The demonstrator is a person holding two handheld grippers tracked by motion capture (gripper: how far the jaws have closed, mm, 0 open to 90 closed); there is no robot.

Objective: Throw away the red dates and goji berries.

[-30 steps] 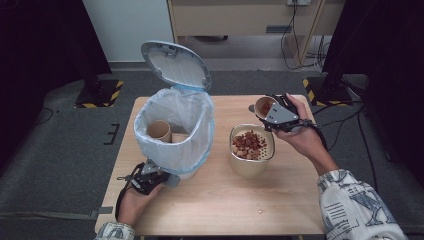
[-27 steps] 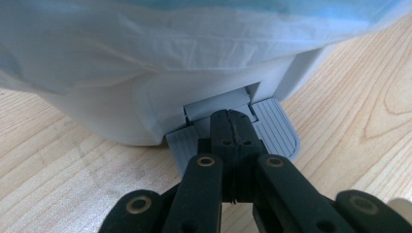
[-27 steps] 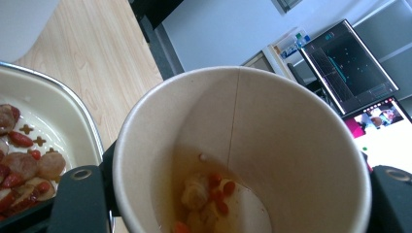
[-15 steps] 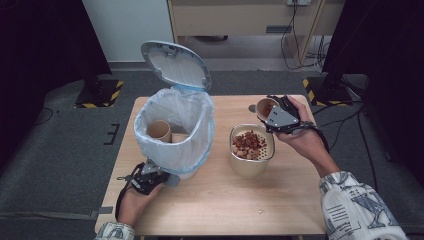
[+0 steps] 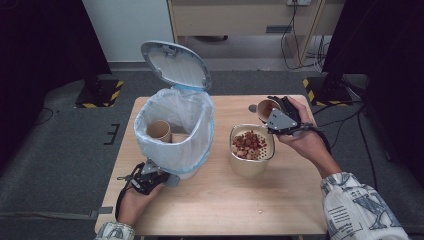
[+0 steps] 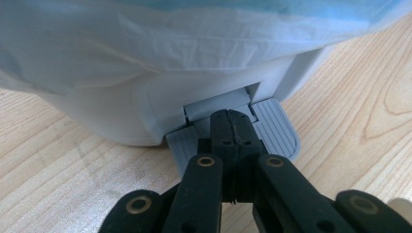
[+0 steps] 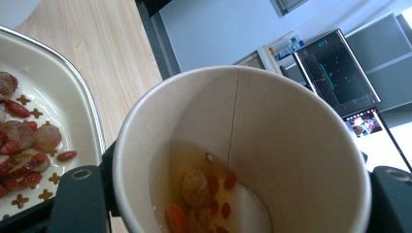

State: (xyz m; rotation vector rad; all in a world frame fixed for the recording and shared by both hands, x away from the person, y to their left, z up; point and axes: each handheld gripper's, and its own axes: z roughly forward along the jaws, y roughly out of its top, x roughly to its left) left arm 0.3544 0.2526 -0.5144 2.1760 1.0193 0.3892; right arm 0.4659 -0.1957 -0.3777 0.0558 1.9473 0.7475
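Over the tabletop from above, my right gripper pinches a tilted paper cup just beyond the strainer bowl, while my left gripper's own view shows it pressed together on the bin's pedal, and the right gripper's view shows leftovers inside the cup.

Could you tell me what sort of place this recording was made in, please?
Probably a lab or recording studio, not a kitchen: a small wooden table stands on grey carpet, loose cables trail by the wall, and computer monitors glow behind it.
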